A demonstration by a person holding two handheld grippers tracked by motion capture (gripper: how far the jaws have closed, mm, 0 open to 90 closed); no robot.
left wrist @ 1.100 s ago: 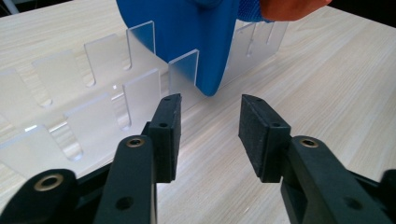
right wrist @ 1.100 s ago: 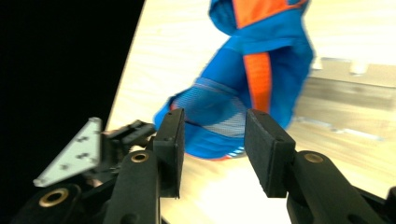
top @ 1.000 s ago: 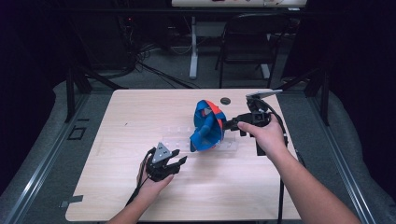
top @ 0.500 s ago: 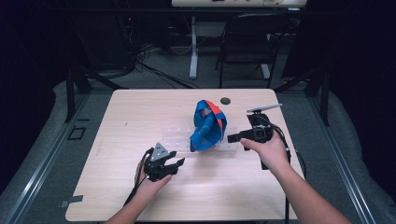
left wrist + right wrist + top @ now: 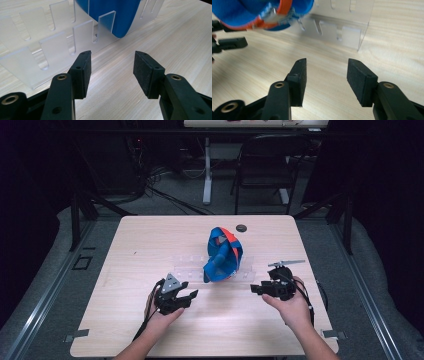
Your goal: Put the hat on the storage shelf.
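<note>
Nearest the person, the left gripper point(image 5: 192, 293) and right gripper point(image 5: 254, 289) rest on the table point(image 5: 150, 240), both with jaws spread and empty. Between and beyond them, a blue bowl point(image 5: 223, 255) stands tilted in a clear rack point(image 5: 187, 269). Farther off lies a dark disc point(image 5: 241, 228).

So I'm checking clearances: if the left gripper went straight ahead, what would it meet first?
Probably the clear slotted rack, with the blue item in it just behind; the left gripper is open and empty.
</note>
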